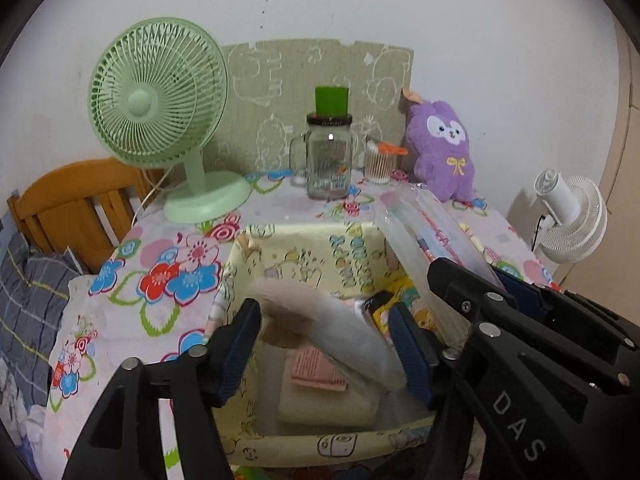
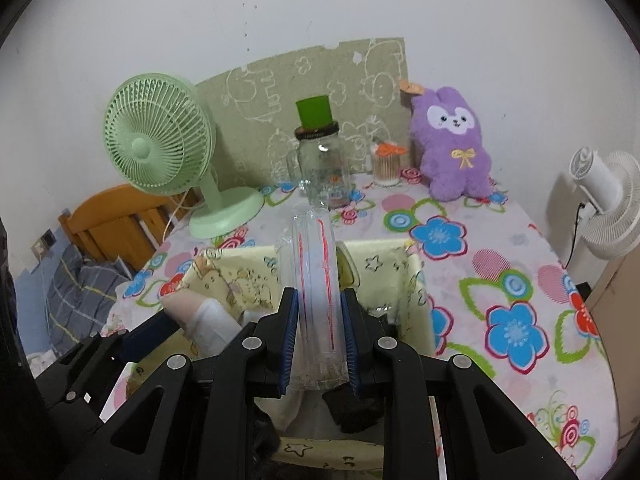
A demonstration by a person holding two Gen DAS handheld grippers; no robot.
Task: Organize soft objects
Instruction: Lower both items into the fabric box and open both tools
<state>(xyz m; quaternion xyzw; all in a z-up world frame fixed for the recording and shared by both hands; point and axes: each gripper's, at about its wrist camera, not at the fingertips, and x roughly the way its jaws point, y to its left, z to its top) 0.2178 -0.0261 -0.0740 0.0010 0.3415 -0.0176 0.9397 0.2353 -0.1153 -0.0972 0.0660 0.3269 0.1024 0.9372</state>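
Observation:
A yellow fabric storage box sits on the flowered tablecloth. My left gripper is over the box, jaws wide apart, with a soft pale packet lying loose between them; the packet also shows in the right wrist view. My right gripper is shut on a clear plastic bag with a red zip line and holds it upright above the box; the bag also shows in the left wrist view. A folded cream cloth lies inside the box. A purple plush toy sits at the back right.
A green desk fan stands at the back left. A glass jar with a green cup on it and a cotton swab pot stand by the wall. A white fan stands off the table's right edge.

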